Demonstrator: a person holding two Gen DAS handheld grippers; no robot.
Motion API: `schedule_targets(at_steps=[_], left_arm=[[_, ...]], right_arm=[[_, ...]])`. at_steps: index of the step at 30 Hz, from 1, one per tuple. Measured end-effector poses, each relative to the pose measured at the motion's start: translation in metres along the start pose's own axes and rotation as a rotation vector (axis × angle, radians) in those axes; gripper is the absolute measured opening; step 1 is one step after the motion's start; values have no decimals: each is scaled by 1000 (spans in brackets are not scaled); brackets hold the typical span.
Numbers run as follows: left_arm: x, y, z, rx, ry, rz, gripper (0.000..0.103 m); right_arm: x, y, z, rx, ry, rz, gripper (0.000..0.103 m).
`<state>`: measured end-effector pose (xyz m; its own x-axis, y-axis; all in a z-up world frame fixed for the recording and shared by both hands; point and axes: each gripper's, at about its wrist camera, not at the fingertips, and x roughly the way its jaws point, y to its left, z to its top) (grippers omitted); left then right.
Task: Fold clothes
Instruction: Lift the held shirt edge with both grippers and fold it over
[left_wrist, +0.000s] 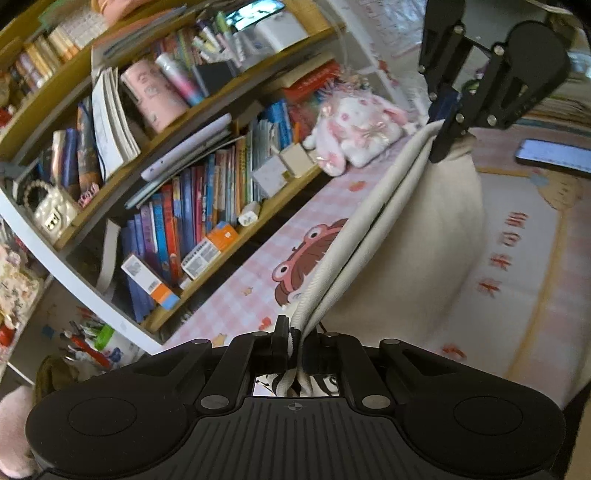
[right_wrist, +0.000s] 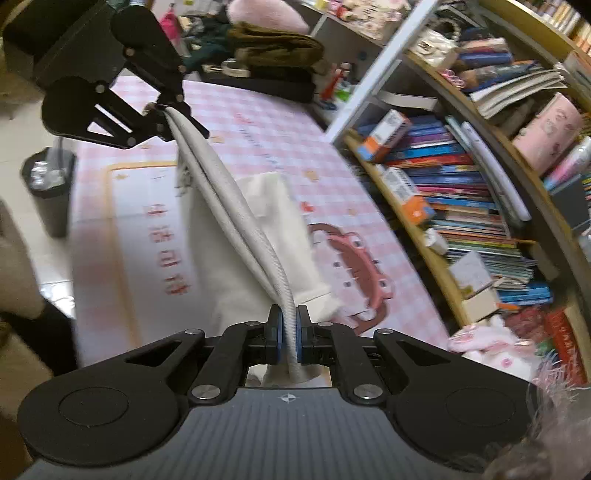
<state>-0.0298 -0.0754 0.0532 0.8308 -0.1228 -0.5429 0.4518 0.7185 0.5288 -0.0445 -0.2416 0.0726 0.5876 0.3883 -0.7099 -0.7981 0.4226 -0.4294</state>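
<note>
Garment (left_wrist: 413, 236): both grippers, left (left_wrist: 295, 341) and right (right_wrist: 289, 334), pinch its ribbed hem (right_wrist: 236, 206) taut; lower evenly onto the mat (right_wrist: 258, 110).

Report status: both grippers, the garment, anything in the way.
Left gripper and right gripper both shut on cream garment, ribbed edge stretched between them. Body hangs to pink checked mat. Phone lies on mat nearby.
</note>
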Motion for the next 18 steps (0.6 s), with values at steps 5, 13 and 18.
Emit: schedule_targets(at_steps=[5, 13, 18], left_arm=[[37, 11, 0, -33, 31, -32, 8], [93, 24, -6, -66, 91, -104, 13], [117, 28, -12, -86, 122, -128, 13]], right_arm=[[32, -24, 11, 42, 41, -19, 6], [91, -52, 14, 116, 128, 10, 7], [125, -66, 15, 149, 176, 27, 7]])
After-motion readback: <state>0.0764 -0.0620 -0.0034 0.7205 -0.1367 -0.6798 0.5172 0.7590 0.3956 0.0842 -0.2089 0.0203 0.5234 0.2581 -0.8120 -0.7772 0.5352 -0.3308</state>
